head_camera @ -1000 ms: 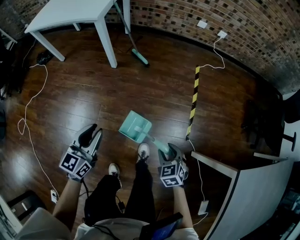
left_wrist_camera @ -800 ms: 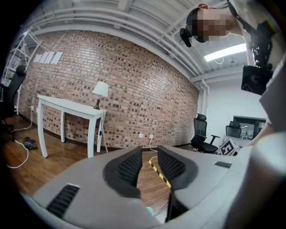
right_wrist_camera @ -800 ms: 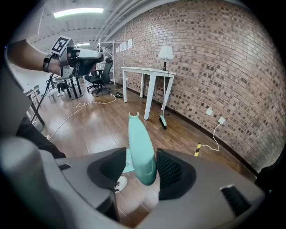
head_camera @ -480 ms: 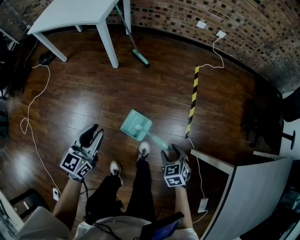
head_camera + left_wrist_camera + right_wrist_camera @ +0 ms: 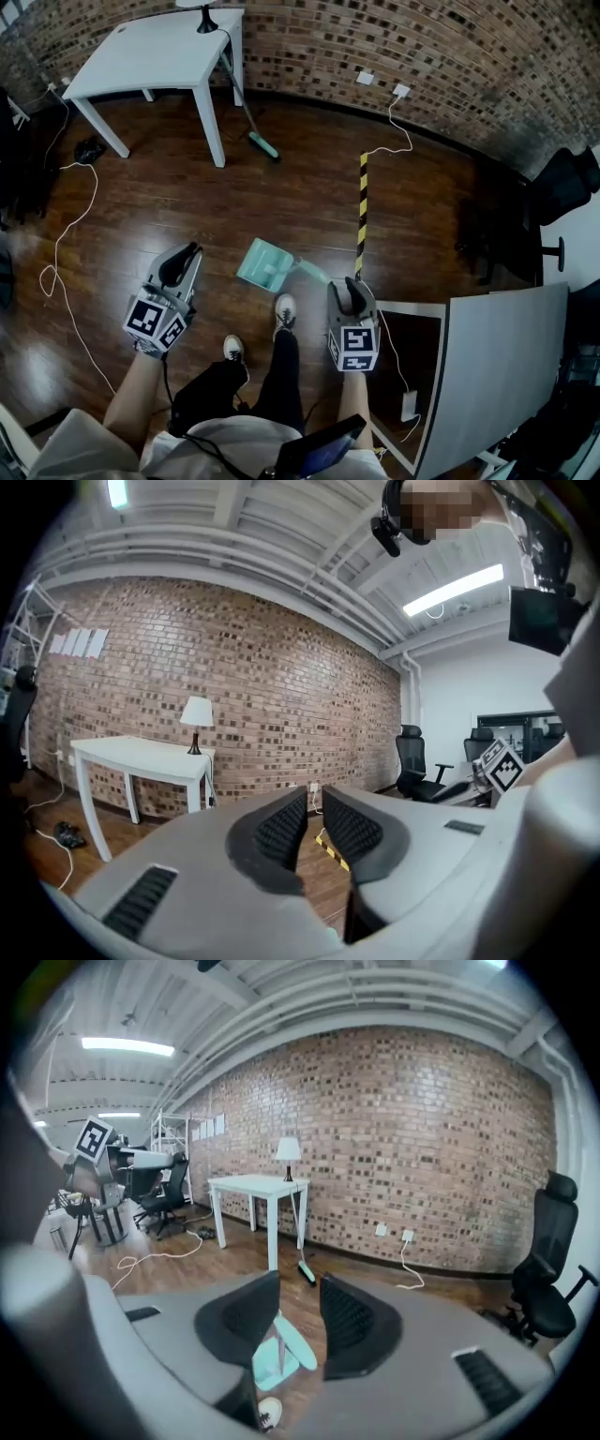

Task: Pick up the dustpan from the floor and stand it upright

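Note:
The teal dustpan [image 5: 265, 265] rests on the dark wood floor in front of the person's shoes, its handle [image 5: 314, 273] pointing right toward my right gripper [image 5: 349, 287]. In the right gripper view the dustpan [image 5: 272, 1365] shows low down through the gap between the jaws, well beyond them. Those jaws are closing and the pads press on nothing. My left gripper [image 5: 184, 254] hangs over bare floor left of the pan. Its jaws [image 5: 314, 808] are closing to a narrow gap with nothing between them.
A white table [image 5: 159, 52] stands at the back left with a broom [image 5: 251, 127] leaning by it. A yellow-black strip [image 5: 362, 206] runs along the floor behind the pan. White cables [image 5: 66, 216] trail at left. A grey desk [image 5: 497, 366] stands at right, an office chair [image 5: 562, 183] beyond.
Both grippers have risen from the floor along with the head view. The right gripper, which sat on the dustpan's handle, has come off it; the pan stays on the floor.

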A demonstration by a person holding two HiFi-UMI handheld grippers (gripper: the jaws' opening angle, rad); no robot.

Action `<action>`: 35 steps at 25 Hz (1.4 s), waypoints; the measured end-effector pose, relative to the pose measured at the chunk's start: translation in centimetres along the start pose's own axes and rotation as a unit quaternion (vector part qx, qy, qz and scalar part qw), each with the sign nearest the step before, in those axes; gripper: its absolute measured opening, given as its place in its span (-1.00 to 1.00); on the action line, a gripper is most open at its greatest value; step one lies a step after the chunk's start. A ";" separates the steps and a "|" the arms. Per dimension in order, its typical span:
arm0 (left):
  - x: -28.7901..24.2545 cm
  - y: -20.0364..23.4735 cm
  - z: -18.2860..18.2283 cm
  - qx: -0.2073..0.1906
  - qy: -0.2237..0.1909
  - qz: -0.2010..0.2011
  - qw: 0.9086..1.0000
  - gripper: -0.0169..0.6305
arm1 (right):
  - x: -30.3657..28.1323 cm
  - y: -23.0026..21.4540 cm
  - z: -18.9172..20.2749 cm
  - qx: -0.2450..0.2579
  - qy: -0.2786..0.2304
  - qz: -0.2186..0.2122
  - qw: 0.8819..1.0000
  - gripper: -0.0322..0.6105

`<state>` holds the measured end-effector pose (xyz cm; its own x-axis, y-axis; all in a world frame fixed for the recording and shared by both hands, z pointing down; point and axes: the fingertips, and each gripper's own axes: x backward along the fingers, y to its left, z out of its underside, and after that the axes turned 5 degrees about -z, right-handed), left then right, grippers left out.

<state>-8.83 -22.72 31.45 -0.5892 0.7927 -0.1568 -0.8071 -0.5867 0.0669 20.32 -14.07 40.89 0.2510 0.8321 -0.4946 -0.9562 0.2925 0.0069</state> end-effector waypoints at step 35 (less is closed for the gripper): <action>14.3 -8.0 -13.7 -0.078 -0.072 0.054 0.993 -0.96 | 18.1 13.6 -19.3 0.000 -0.228 -0.025 0.973 -0.96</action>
<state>-10.26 -8.93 15.16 -0.6800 0.7331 -0.0146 -0.7301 -0.6788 -0.0792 8.96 -4.19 15.24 0.3375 0.9395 -0.0581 -0.9412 0.3377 -0.0070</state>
